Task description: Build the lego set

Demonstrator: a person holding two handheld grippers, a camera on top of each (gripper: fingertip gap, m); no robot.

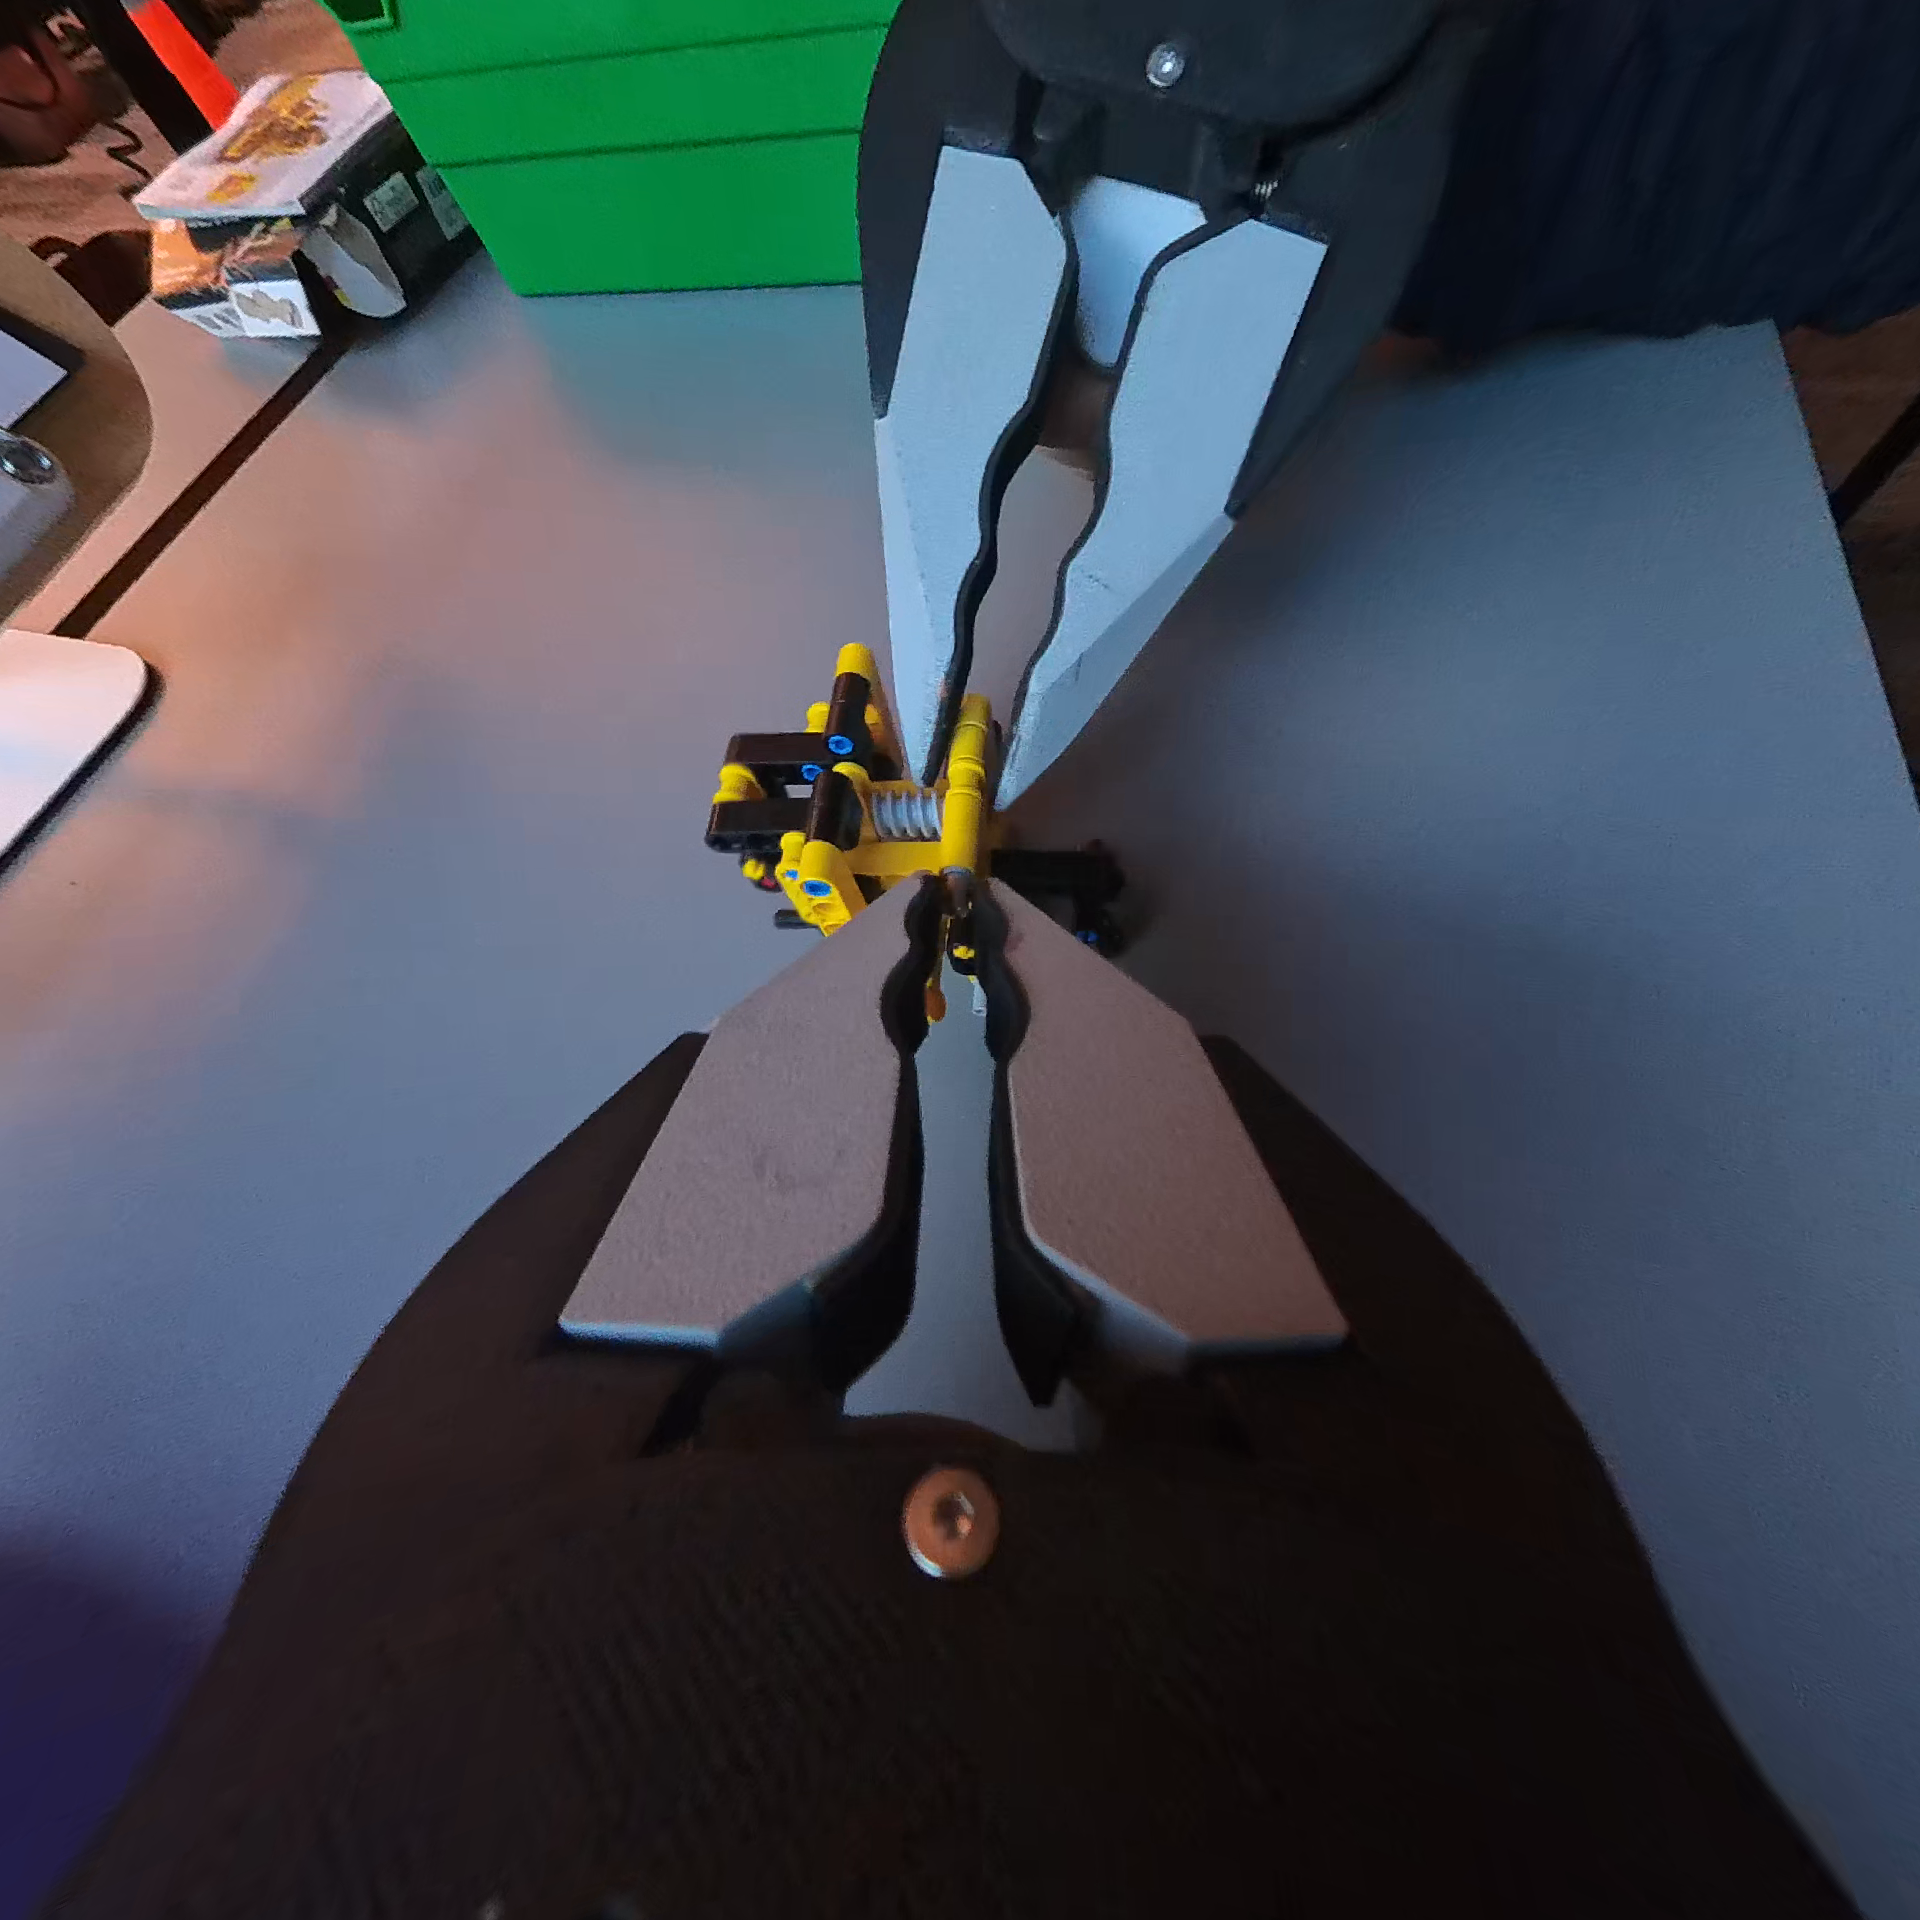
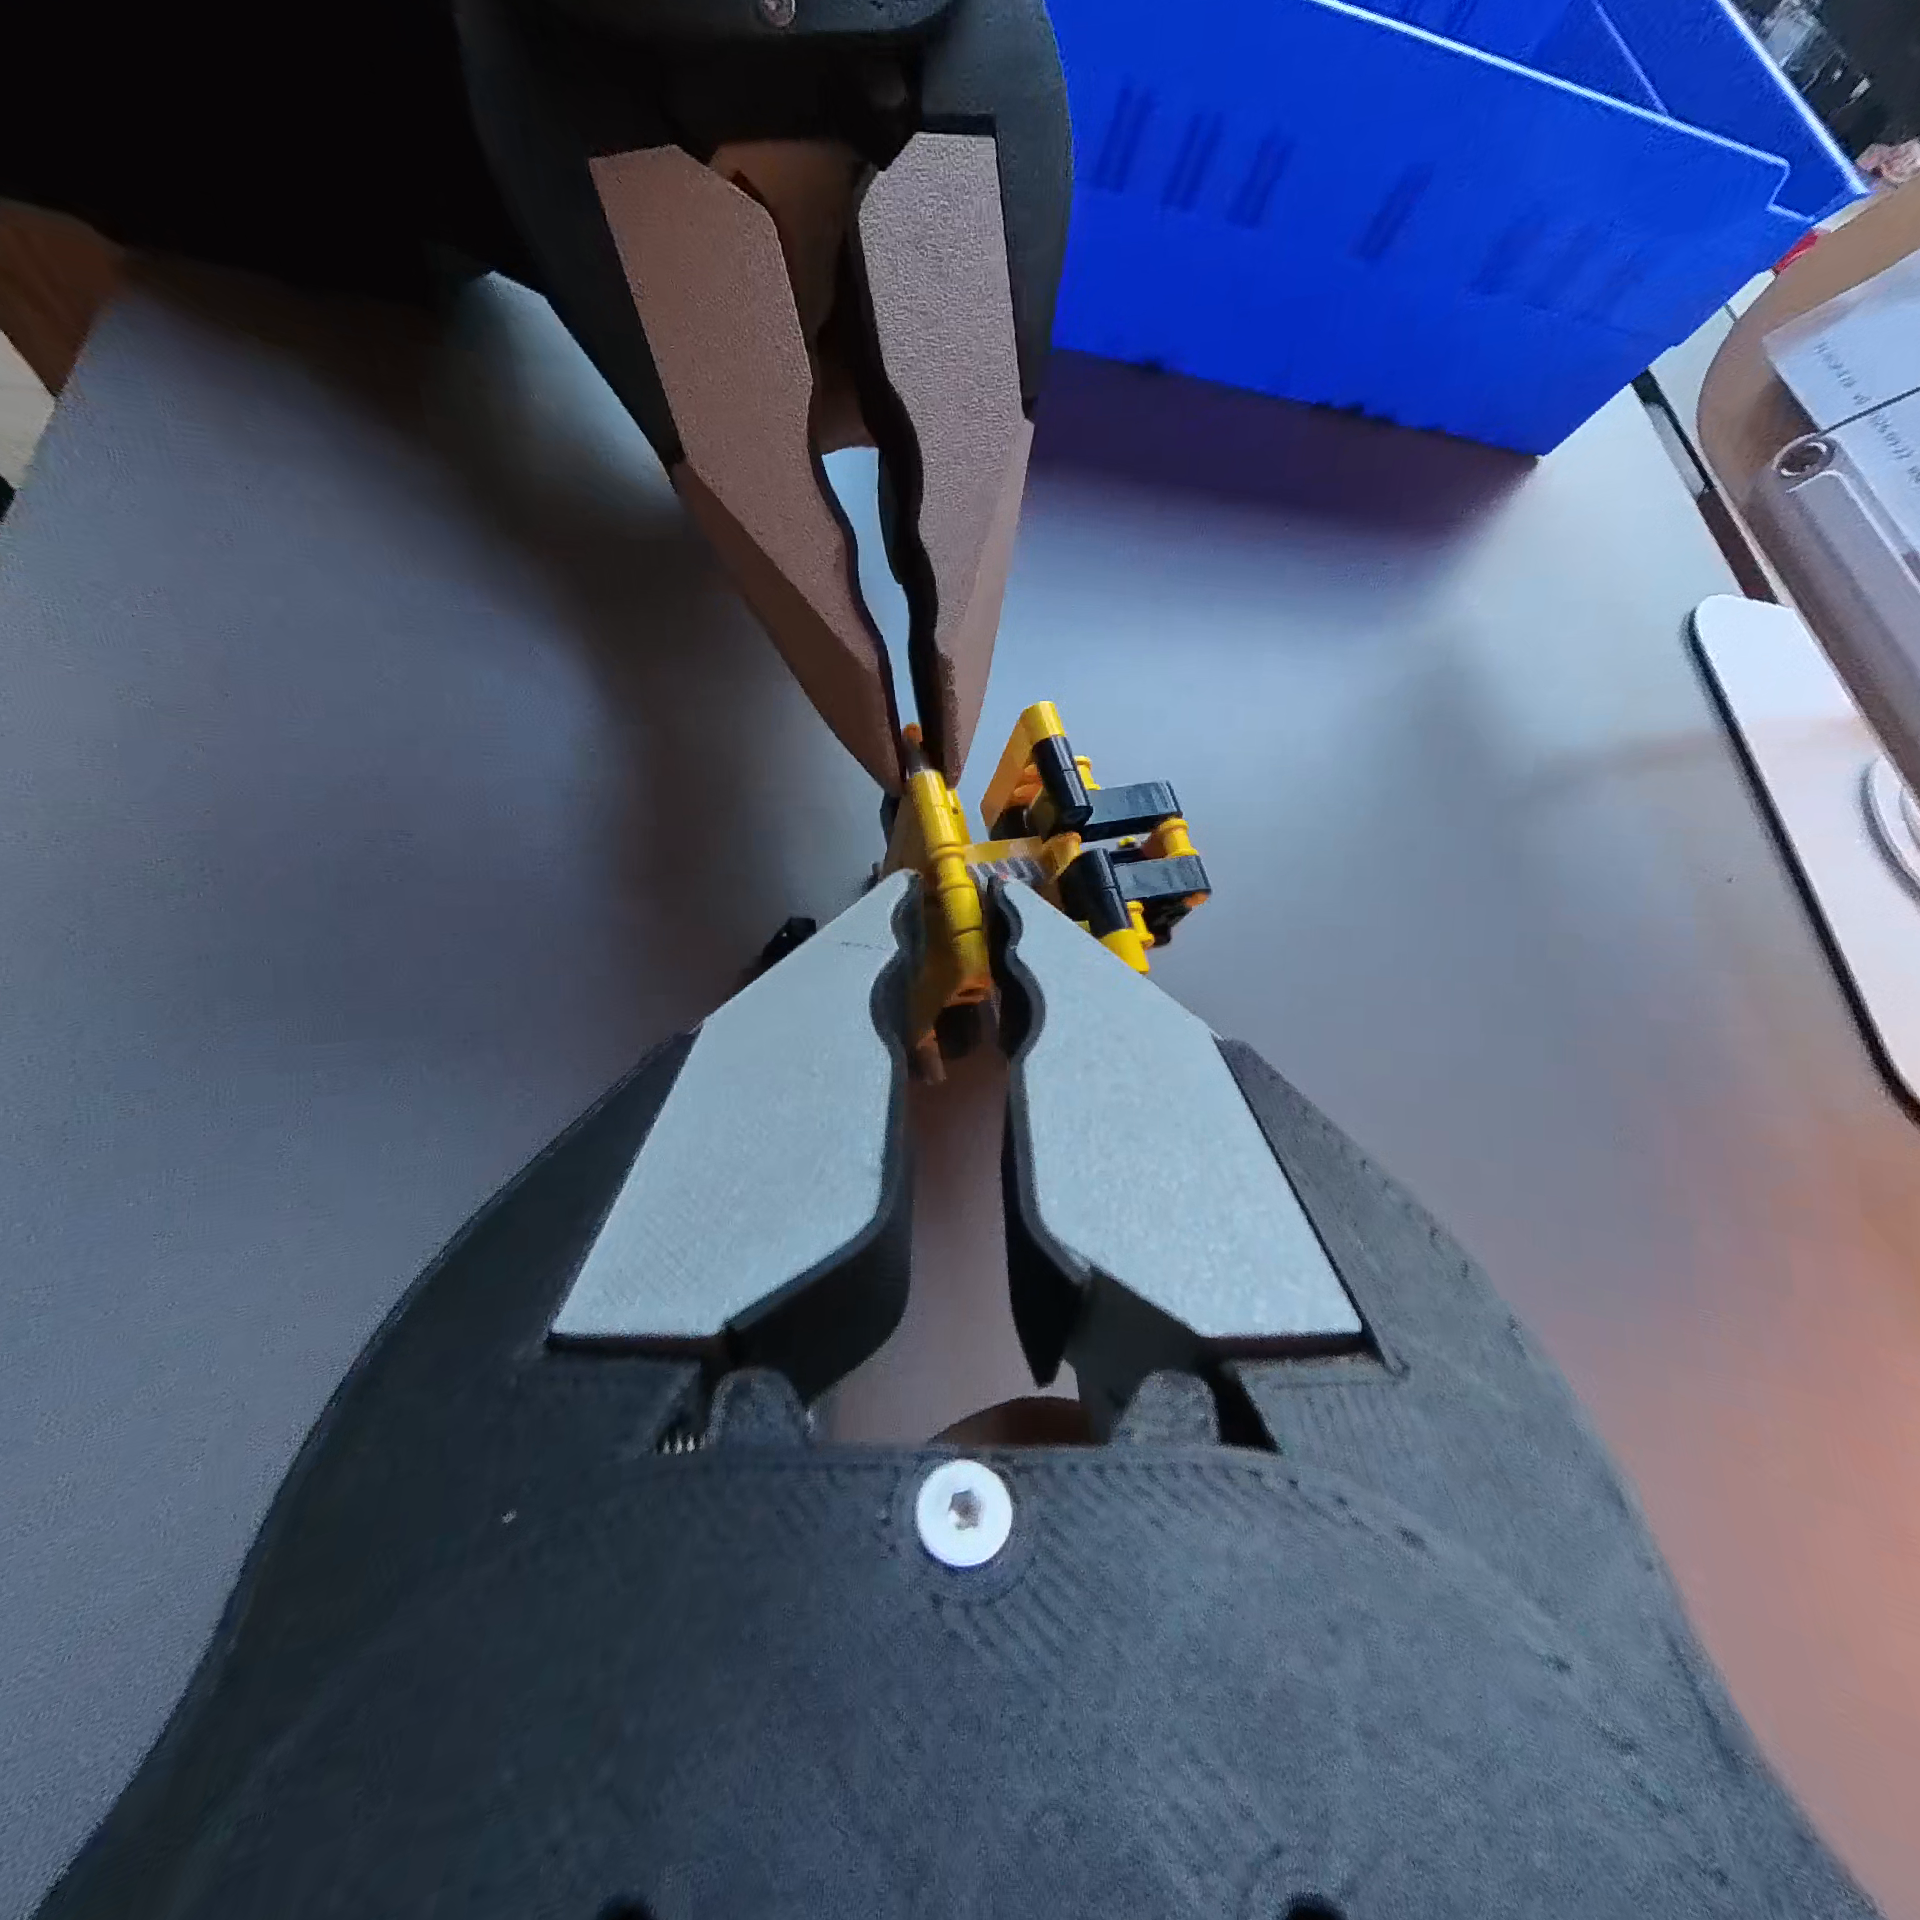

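A small yellow and black lego assembly (image 1: 847, 816) with a grey worm gear is held just above the grey table (image 1: 416, 727). My left gripper (image 1: 954, 899) is shut on the assembly's near end, with a thin yellow and orange part between its fingers. My right gripper (image 1: 961, 774) comes in from the far side and is shut on the upright yellow beam (image 1: 971, 769). In the right wrist view, my right gripper (image 2: 951, 899) clamps the yellow beam (image 2: 940, 862). There my left gripper (image 2: 923, 764) pinches the assembly's (image 2: 1101, 842) far end. A few black pieces (image 1: 1075, 883) lie under the assembly.
A green bin (image 1: 644, 145) and a lego box with a booklet (image 1: 281, 197) stand at the far left. A white board (image 1: 52, 717) lies at the left edge. A blue bin (image 2: 1403, 208) and a clear case (image 2: 1849, 468) are at the right. My two grippers' fingertips are within a few centimetres of each other. Both grippers' tips are roughly 30 centimeters from the clear case (image 2: 1849, 468).
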